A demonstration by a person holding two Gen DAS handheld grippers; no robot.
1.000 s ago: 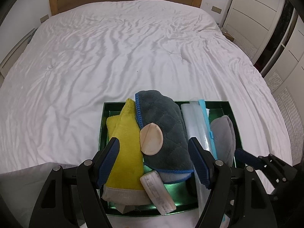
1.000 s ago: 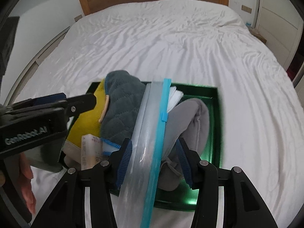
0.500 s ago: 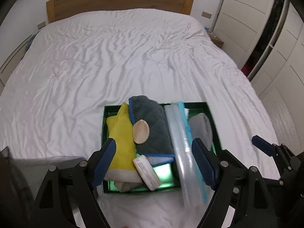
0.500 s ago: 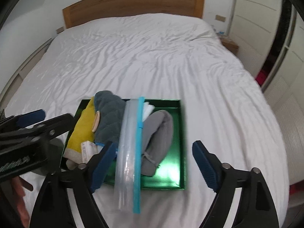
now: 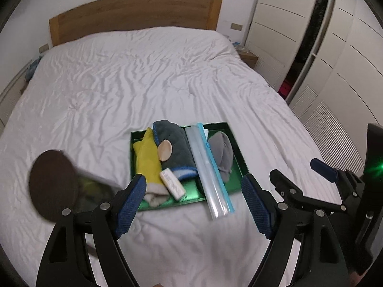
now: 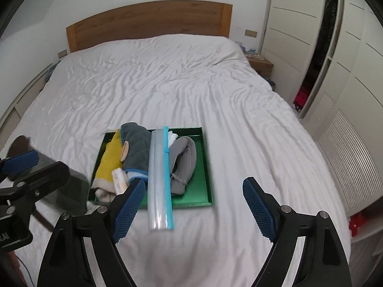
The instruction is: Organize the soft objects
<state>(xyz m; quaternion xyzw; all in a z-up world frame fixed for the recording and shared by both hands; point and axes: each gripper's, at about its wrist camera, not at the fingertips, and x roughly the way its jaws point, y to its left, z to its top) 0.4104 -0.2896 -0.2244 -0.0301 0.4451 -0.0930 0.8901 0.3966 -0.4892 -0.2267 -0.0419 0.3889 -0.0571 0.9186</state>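
Observation:
A green tray [image 5: 241, 169] [image 6: 205, 167] lies on the white bed. In it lie a yellow cloth [image 5: 146, 160] [image 6: 106, 160], a dark grey quilted mitt [image 5: 174, 146] [image 6: 137, 146] with a round beige pad [image 5: 164, 150], a small white packet [image 5: 172, 184], a rolled clear zip bag with a blue strip [image 5: 208, 167] [image 6: 159, 179] overhanging the near rim, and a grey soft pouch [image 5: 222, 153] [image 6: 184, 157]. My left gripper [image 5: 194, 203] is open and empty, above the bed short of the tray. My right gripper [image 6: 191, 205] is open and empty, likewise back from the tray.
The wooden headboard [image 5: 134, 16] stands at the far end. White wardrobe doors [image 5: 335, 47] and a small bedside table [image 6: 261, 64] are on the right. A dark round object [image 5: 52, 186] lies blurred at the left, near the bed's near edge.
Both grippers have pulled back and up from the tray. The right gripper, which was shut on the zip bag a second ago, has opened and left the bag across the tray.

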